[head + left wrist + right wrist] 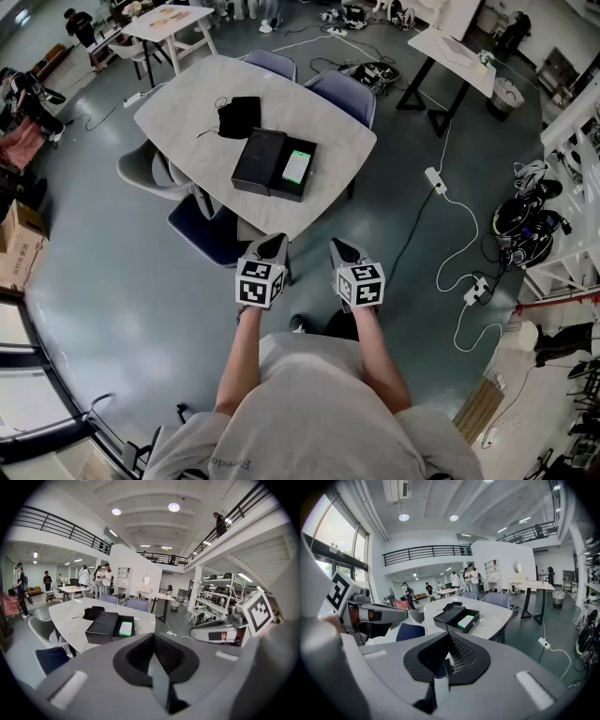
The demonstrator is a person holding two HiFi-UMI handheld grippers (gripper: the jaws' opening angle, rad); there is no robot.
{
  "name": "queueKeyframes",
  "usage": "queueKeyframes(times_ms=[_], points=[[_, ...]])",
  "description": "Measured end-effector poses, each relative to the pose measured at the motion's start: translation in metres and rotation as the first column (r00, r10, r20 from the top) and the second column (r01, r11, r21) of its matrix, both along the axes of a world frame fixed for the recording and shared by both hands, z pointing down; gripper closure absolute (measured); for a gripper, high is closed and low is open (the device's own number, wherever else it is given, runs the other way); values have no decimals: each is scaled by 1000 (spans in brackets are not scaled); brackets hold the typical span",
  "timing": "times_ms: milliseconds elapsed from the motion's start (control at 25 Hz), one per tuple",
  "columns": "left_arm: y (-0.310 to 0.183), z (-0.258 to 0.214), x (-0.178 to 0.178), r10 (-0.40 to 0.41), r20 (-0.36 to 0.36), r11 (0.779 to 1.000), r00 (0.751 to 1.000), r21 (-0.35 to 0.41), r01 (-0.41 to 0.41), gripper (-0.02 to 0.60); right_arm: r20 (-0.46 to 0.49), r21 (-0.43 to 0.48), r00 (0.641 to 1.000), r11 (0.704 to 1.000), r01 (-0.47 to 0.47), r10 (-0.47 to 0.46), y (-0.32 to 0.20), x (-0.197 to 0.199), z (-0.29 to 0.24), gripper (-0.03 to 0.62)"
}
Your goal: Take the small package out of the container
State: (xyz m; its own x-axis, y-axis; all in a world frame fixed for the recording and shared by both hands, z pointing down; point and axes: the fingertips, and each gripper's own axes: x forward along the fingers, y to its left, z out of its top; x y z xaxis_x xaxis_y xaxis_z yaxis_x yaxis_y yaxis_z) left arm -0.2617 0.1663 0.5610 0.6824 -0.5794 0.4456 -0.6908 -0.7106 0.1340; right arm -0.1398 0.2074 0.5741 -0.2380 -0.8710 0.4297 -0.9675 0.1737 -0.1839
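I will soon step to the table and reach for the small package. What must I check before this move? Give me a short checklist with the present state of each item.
1. Black box open above the package: ok.
2. Small package in view inside the box, nothing on top of it: ok.
3. Left hand-held gripper empty: ok.
4. Right hand-held gripper empty: ok.
5. Jaws apart for a grasp: not ok, both are shut.
6. Box within reach: not ok, both grippers are short of the table.
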Motion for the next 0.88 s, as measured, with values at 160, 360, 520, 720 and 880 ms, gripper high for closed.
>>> queueKeyframes(times_ms=[160, 360, 520, 720, 880], points=[[-5, -3, -4, 3, 2, 1000, 1000, 4, -3, 528, 1, 6, 1000, 1000, 6, -6, -5, -8, -4, 592], [-8, -4, -6, 3, -10, 1000, 1000, 10, -3, 529, -2, 8, 1000, 1000, 9, -9, -8, -14, -2, 592], [-12, -4, -6, 14, -15, 1000, 1000, 2, -14, 528, 35, 43, 999, 999, 19, -21, -11, -18, -8, 592], [-17, 2, -9, 14, -39, 999, 999, -29, -15, 528, 65, 64, 998, 998, 0, -4, -8, -21, -10, 592], [-20, 13, 2, 24, -49, 998, 999, -63, -27, 528, 182, 35, 983, 999, -20, 14, -3, -8, -7, 592]])
